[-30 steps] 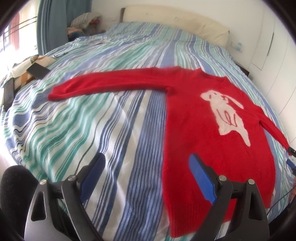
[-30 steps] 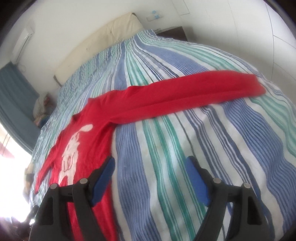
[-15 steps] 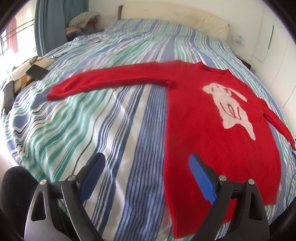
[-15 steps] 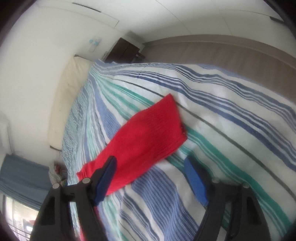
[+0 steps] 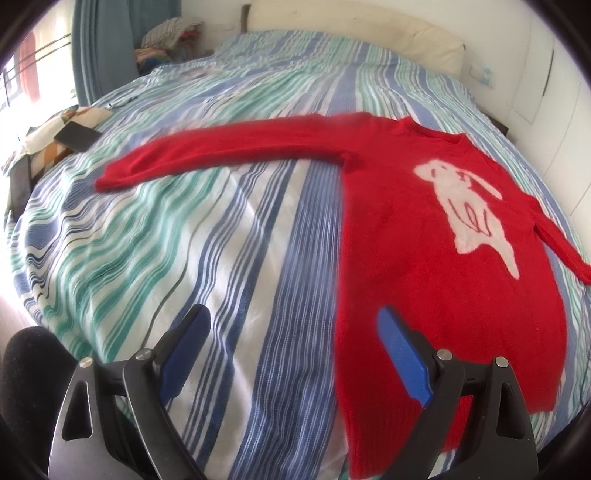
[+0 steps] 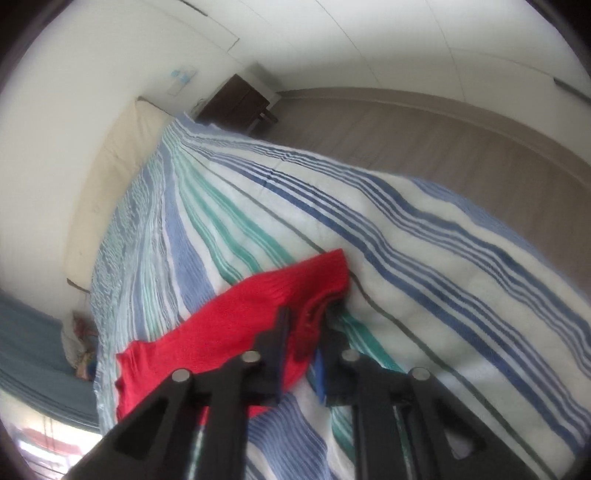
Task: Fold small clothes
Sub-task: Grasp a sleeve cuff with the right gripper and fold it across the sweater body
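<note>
A red sweater [image 5: 424, 236] with a white rabbit on the chest lies flat on the striped bed [image 5: 192, 236], one sleeve [image 5: 229, 151] stretched out to the left. My left gripper [image 5: 291, 325] is open and empty, hovering above the bed beside the sweater's hem. In the right wrist view my right gripper [image 6: 308, 314] is shut on the cuff of the other red sleeve [image 6: 258, 306], which bunches between the jaws.
A cream headboard [image 5: 354, 22] and white walls bound the bed. A pile of clothes [image 5: 166, 37] sits by the blue curtain at the far left. A dark nightstand [image 6: 236, 103] and wooden floor [image 6: 443, 133] lie beyond the bed's edge.
My right gripper moved down onto the sleeve cuff and shut on it. My left gripper stayed open and drifted slightly over the bed.
</note>
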Motion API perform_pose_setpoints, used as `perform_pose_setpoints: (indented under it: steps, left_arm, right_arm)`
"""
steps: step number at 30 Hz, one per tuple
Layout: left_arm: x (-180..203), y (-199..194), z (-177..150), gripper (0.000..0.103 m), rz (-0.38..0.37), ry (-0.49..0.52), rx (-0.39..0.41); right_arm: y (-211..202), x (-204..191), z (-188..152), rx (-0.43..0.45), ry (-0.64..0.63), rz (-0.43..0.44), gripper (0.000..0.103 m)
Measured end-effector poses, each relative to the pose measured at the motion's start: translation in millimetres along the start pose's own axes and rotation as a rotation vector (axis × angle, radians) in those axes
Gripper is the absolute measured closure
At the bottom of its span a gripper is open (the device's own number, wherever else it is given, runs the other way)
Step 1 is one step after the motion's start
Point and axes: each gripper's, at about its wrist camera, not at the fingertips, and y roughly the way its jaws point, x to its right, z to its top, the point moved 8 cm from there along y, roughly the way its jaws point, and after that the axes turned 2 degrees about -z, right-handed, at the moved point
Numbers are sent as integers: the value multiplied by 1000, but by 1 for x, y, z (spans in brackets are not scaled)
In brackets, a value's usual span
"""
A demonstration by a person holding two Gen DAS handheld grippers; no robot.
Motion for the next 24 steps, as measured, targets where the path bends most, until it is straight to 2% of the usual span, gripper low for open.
perform_pose_setpoints:
  steps: [3, 6, 8, 11, 13, 16, 17, 18, 19, 20, 22, 24]
  left_arm:
    - [1, 1, 1, 10, -14, -9, -2]
    - [2, 1, 3, 10, -32, -19, 1]
    - [2, -1, 4, 10, -40, -25, 6]
    - [-3, -5, 6, 10, -47, -40, 18]
    - [-9, -6, 7, 10, -48, -63, 21]
    - [-18, -5, 7, 10, -57, -107, 11]
    - [-20, -5, 6, 10, -58, -119, 7]
    - [-22, -4, 6, 10, -56, -129, 6]
    - [-24, -5, 6, 10, -55, -137, 7]
    - [-26, -6, 6, 10, -55, -144, 9]
    - [-28, -6, 6, 10, -59, -157, 11]
    - [-29, -4, 7, 10, -66, -169, 5]
  right_arm:
    - [-32, -60, 11, 81, -173, 14, 94]
    - [-66, -150, 6, 131, -341, 108, 94]
    - [-85, -219, -10, 150, -458, 187, 94]
    - [-99, -320, -55, 138, -625, 311, 95]
    - [-95, -380, -96, 87, -712, 392, 95]
    - [-78, -440, -168, -26, -782, 505, 95]
    - [-64, -457, -195, -105, -789, 578, 91]
    - [-49, -469, -223, -216, -797, 628, 72]
    - [-35, -469, -248, -317, -802, 634, 56]
    - [-22, -466, -265, -370, -791, 635, 35]
    - [-13, -459, -280, -426, -738, 688, 35]
    - [-11, -439, -277, -446, -680, 706, 35]
